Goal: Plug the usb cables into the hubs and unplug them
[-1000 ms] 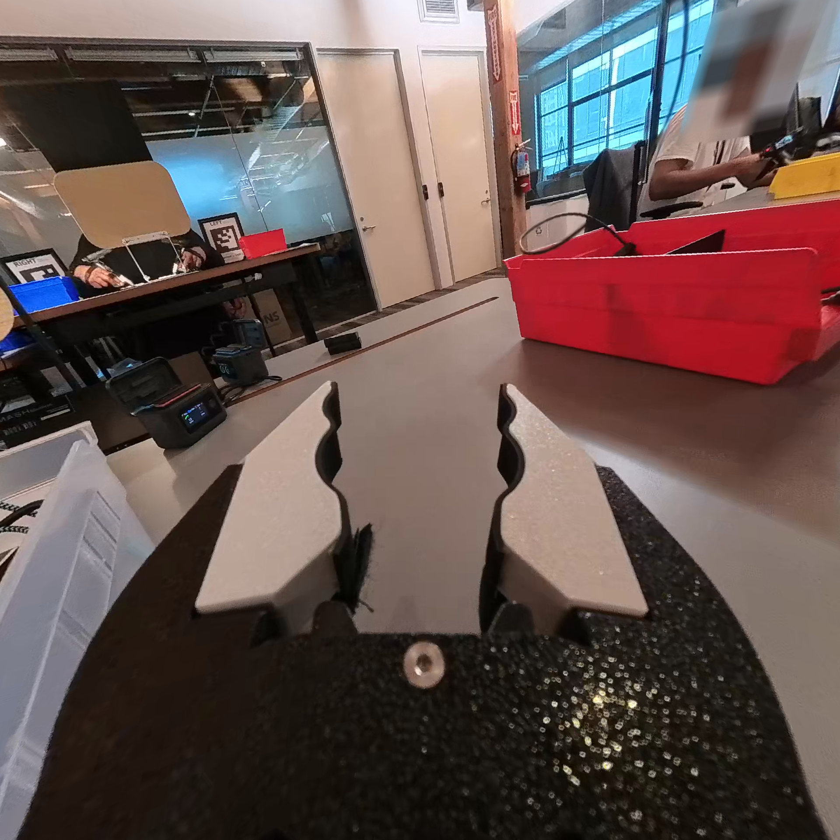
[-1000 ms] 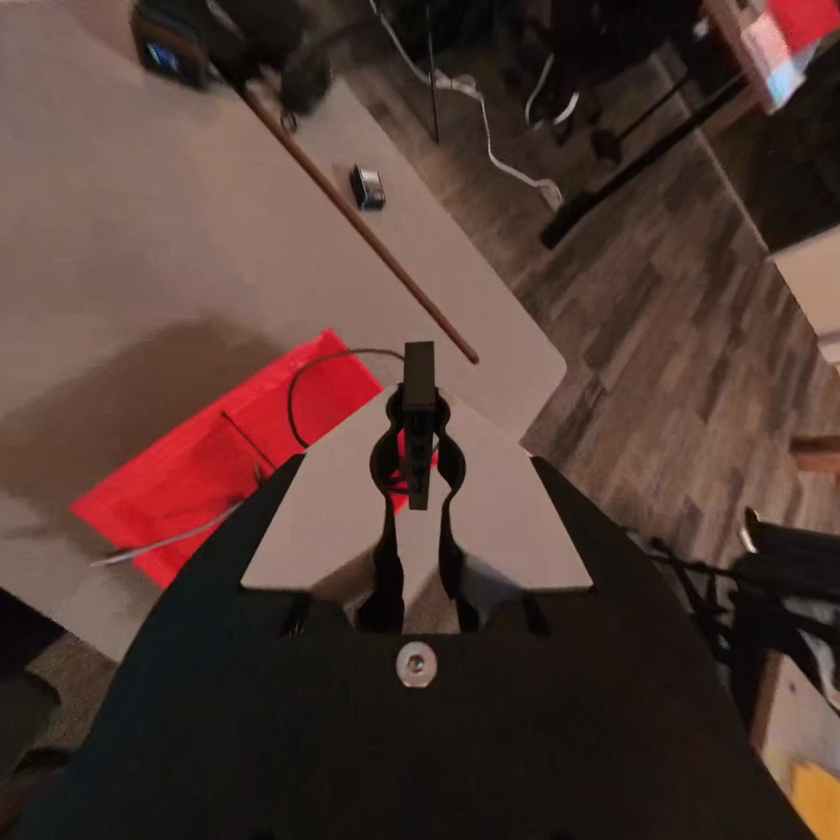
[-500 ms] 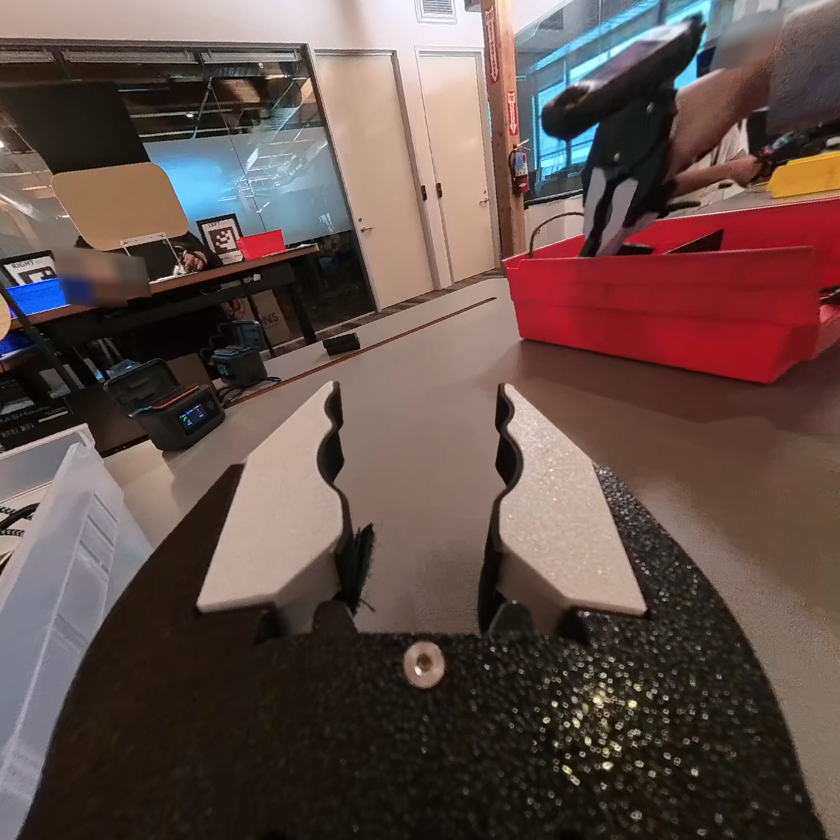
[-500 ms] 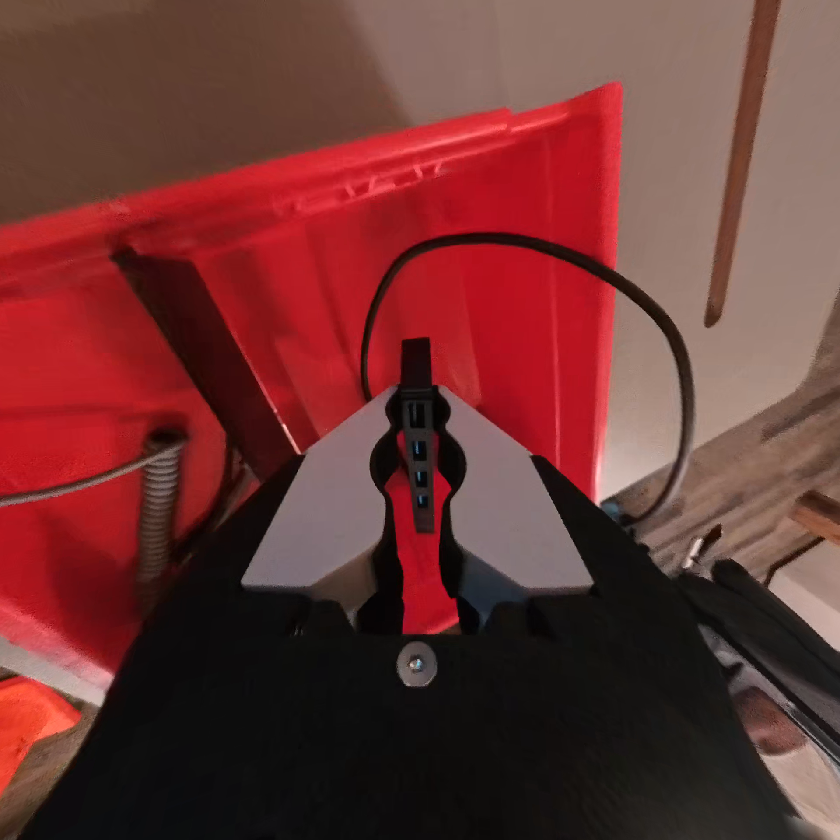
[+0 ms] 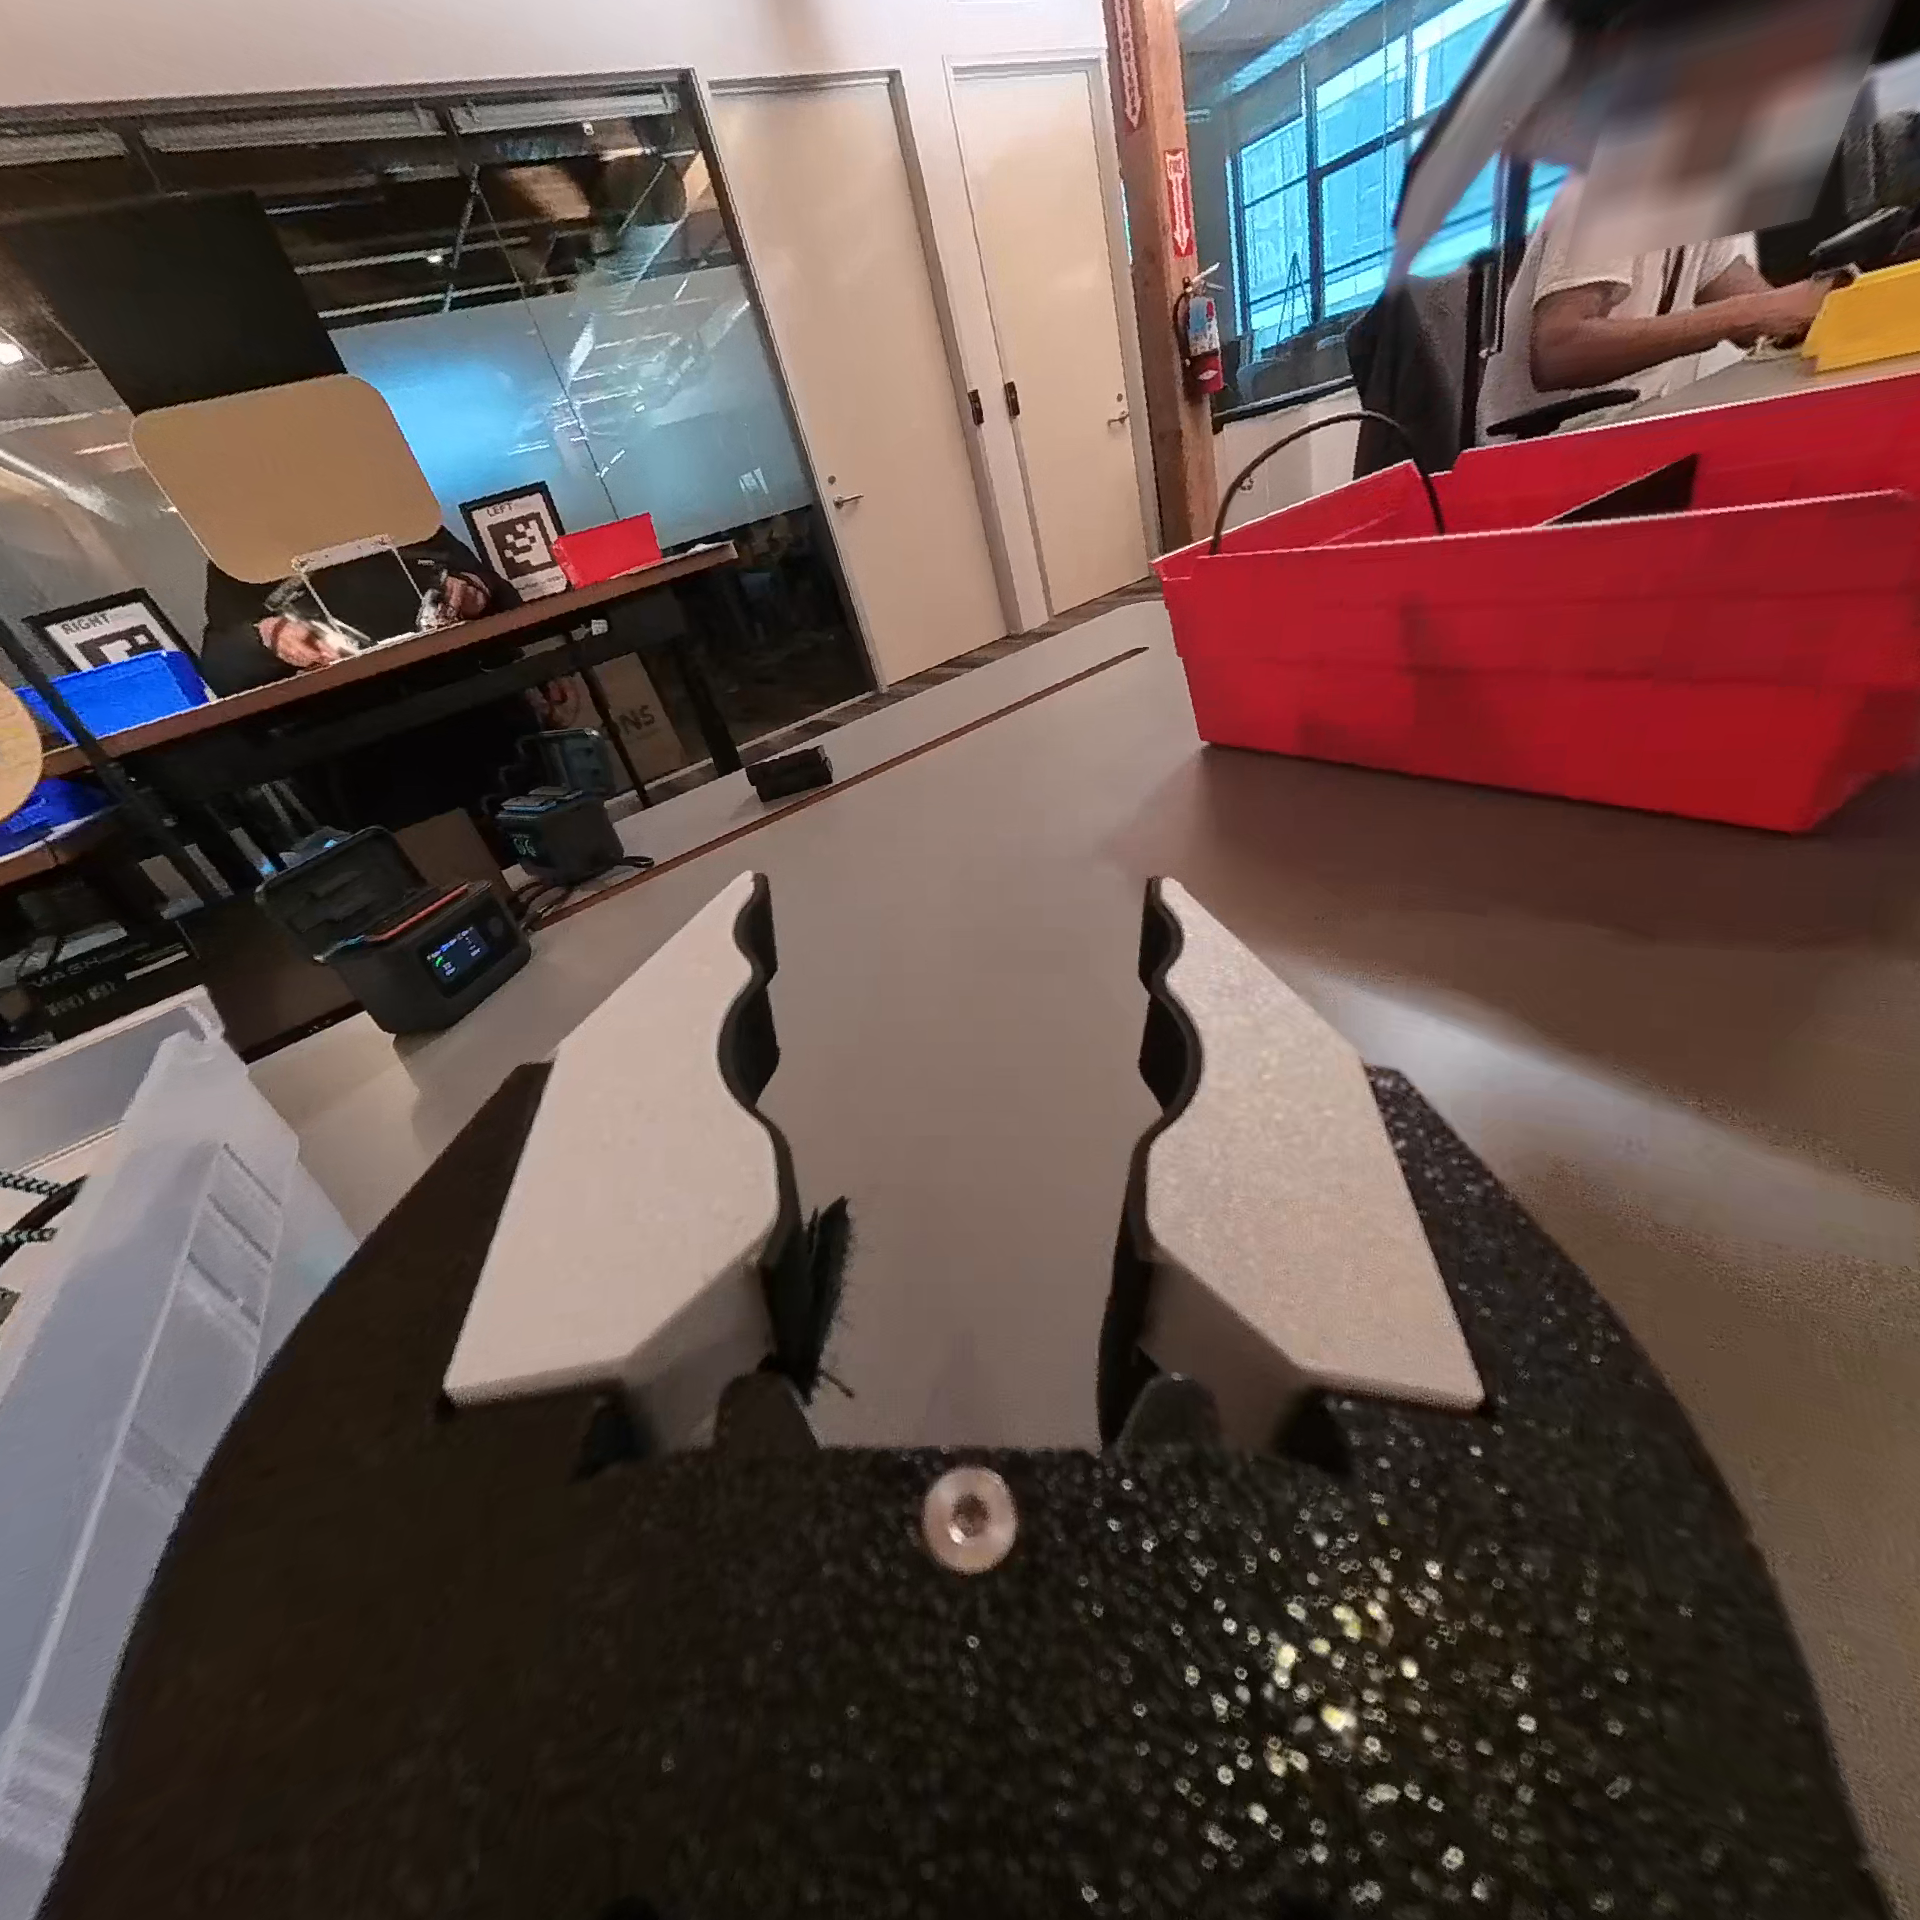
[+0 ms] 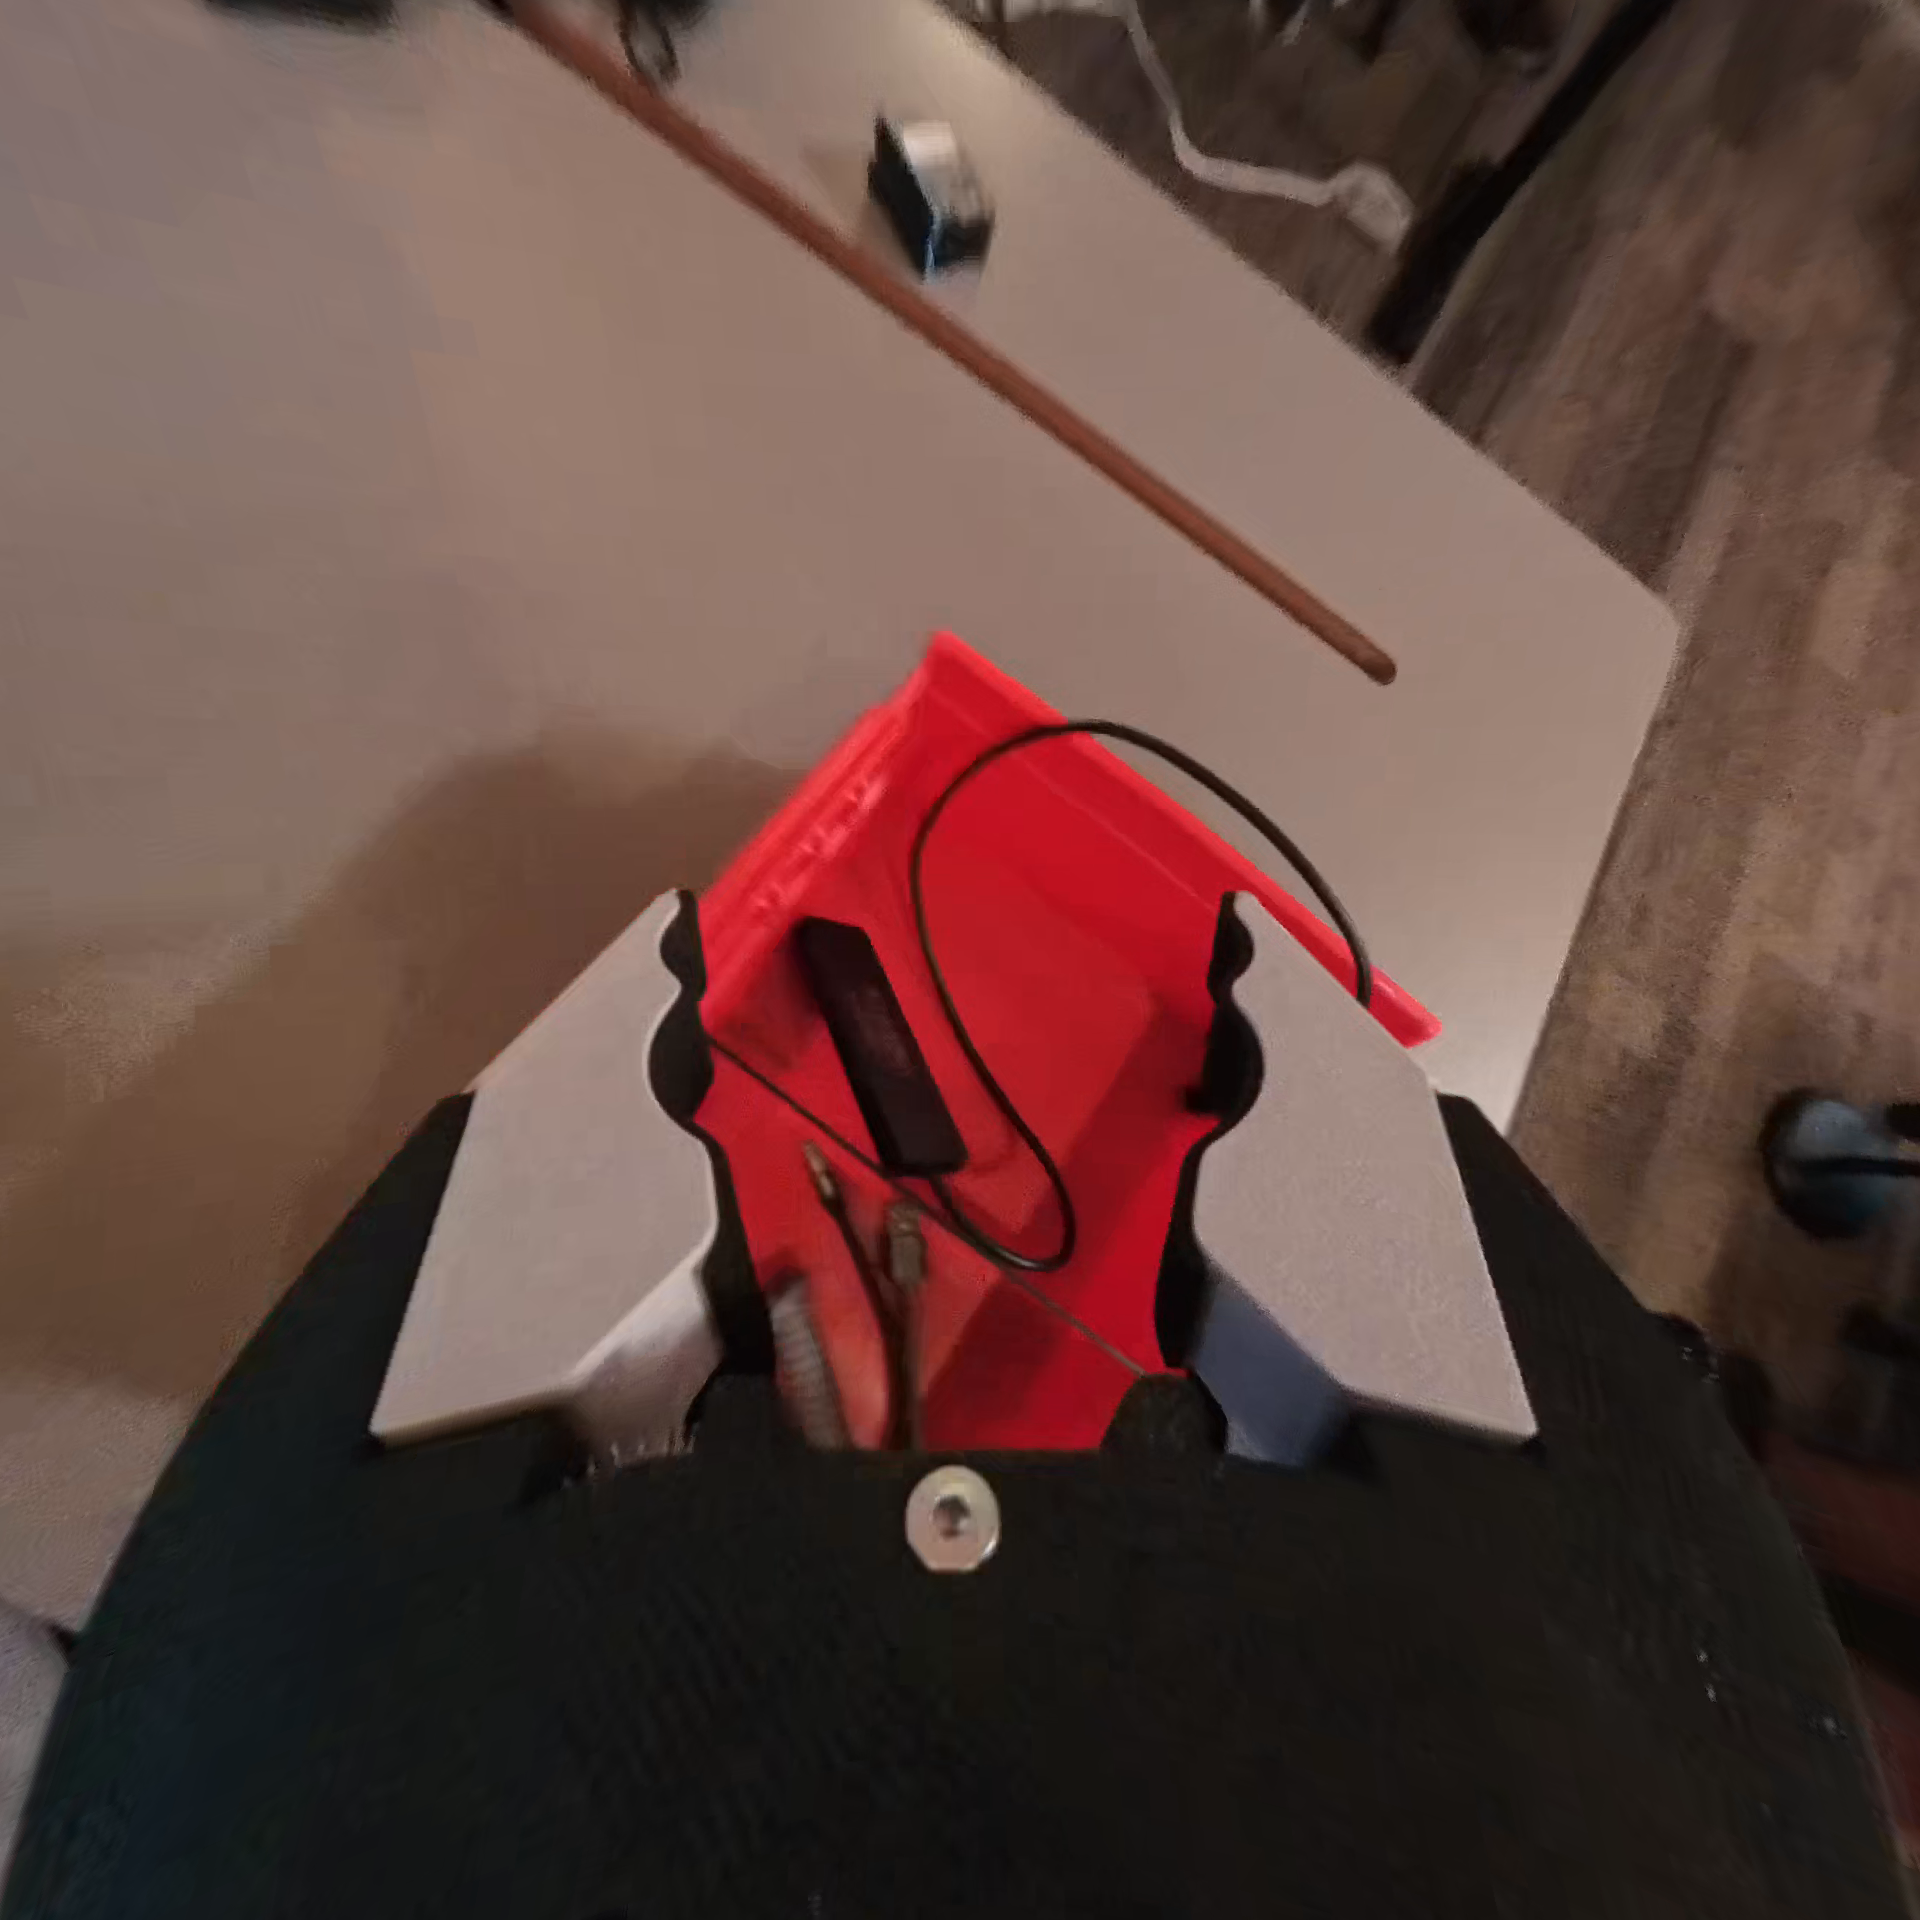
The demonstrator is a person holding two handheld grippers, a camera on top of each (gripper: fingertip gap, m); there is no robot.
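My right gripper is open and empty, high above the red bin. A black USB hub lies inside the bin with its thin black cable looping over the bin's far edge. Other cable ends and a coiled grey cable lie in the bin nearer to me. My left gripper is open and empty, low over the grey table. The red bin stands ahead and to its right, with the cable loop rising above its rim.
A white bin stands at the left gripper's left. A dark charger box and a small black object sit farther on the table. A brown seam crosses the table. People work at other desks behind. The brown seam sits 40 cm or so from the ends of my right fingers.
The right gripper opened and let go of the USB hub, which now lies in the red bin, then rose away from the bin. The left gripper has not moved.
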